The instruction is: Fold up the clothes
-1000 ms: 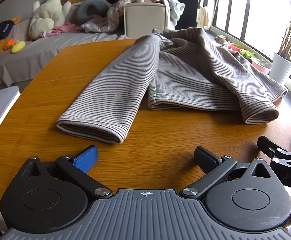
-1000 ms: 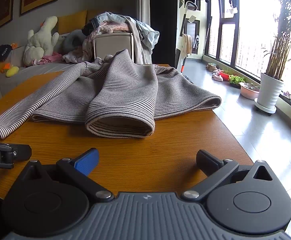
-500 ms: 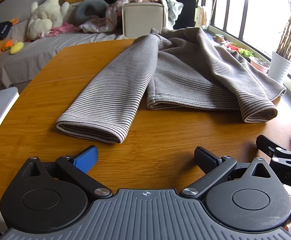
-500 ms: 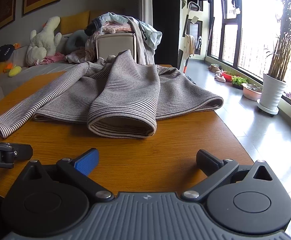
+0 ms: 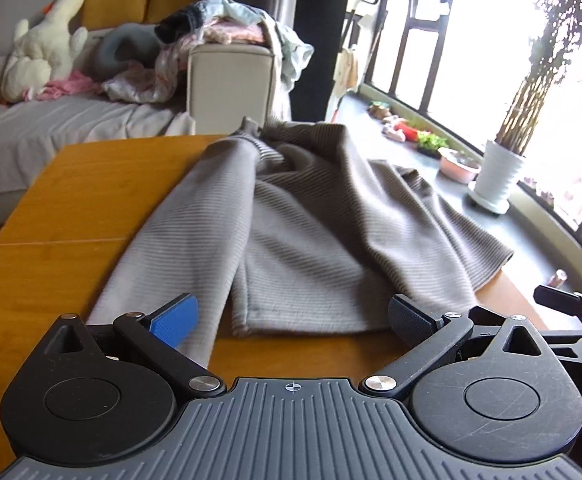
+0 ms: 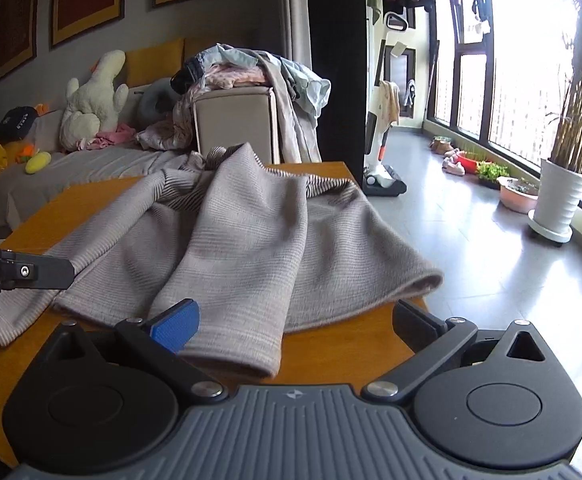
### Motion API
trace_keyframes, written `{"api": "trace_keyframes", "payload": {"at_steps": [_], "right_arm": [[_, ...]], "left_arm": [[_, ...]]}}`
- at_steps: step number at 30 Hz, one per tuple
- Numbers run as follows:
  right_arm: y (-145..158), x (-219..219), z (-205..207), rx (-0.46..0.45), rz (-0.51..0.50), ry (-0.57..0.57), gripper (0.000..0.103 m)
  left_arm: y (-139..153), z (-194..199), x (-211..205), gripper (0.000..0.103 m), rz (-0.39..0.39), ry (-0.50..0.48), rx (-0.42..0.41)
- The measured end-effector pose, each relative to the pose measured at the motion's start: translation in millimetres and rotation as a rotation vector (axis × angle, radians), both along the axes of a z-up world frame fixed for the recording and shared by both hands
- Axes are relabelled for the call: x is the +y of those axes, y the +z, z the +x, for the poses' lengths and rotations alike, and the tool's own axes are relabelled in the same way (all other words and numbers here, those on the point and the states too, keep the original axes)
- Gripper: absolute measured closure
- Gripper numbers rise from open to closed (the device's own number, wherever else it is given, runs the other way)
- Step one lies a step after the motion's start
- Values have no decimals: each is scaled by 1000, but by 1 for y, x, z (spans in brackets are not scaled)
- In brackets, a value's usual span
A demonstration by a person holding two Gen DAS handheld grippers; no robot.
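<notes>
Garment: a grey striped sweater (image 5: 311, 232) is spread on the wooden table (image 5: 63, 216), its collar at the far edge near 12 o'clock and its hem toward the cameras.
Left sleeve: in the left wrist view, one sleeve (image 5: 179, 232) is laid from 12 o'clock down to 7 o'clock, its cuff hidden behind the blue finger pad.
Right sleeve: in the right wrist view, the other sleeve (image 6: 243, 280) is draped over the body of the sweater, its cuff resting at 6 o'clock just ahead of the tool.
Left gripper (image 5: 291, 320): the jaws are spread wide and nothing is held; the hem edge lies between the fingertips, but contact cannot be judged.
Right gripper (image 6: 295, 320): the jaws are spread wide and nothing is clamped; the cuff lies between the fingers, beside the blue pad.
Background: a pile of clothes (image 6: 247, 72) on a beige box at 12 o'clock, a plush toy (image 6: 91, 100) at 10 o'clock, and a potted plant (image 6: 563, 184) at 3 o'clock are seen.
</notes>
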State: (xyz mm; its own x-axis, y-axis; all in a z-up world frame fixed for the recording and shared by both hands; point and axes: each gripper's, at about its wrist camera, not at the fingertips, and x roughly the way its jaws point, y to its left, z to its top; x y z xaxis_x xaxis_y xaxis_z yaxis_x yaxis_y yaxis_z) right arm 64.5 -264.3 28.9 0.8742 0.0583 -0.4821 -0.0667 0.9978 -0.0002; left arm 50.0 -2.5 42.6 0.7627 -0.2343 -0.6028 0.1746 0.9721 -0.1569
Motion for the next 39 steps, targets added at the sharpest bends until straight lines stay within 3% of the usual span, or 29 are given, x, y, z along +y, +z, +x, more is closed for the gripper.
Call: {"api": "trace_keyframes", "payload": {"at_steps": [7,11,13,17,21,26,32,39], "right_arm": [[33,8,83,-141,-70,-20,0],[35,7,128,-144,58,8,0],[21,3,154,-82,158,19,0],[-27,2,193,173,314,25,0],[-29,20,171,185,354,59,0],[-31,45,141,188,392,103,0],[-32,74,104,191,438,156,0],[-31,94,58,203,451,176,0]], "left_arm": [[-10,71,5,0,-125,-23,27],[-8,94,17,0,-204,12,-23],[-9,107,17,0,-240,4,-50],[-24,135,14,0,-269,4,-19],[-40,142,12,0,-190,-8,6],[-47,119,15,0,-42,-58,-11],[-46,79,58,0,-35,-28,27],[-47,26,102,0,-79,-9,22]]}}
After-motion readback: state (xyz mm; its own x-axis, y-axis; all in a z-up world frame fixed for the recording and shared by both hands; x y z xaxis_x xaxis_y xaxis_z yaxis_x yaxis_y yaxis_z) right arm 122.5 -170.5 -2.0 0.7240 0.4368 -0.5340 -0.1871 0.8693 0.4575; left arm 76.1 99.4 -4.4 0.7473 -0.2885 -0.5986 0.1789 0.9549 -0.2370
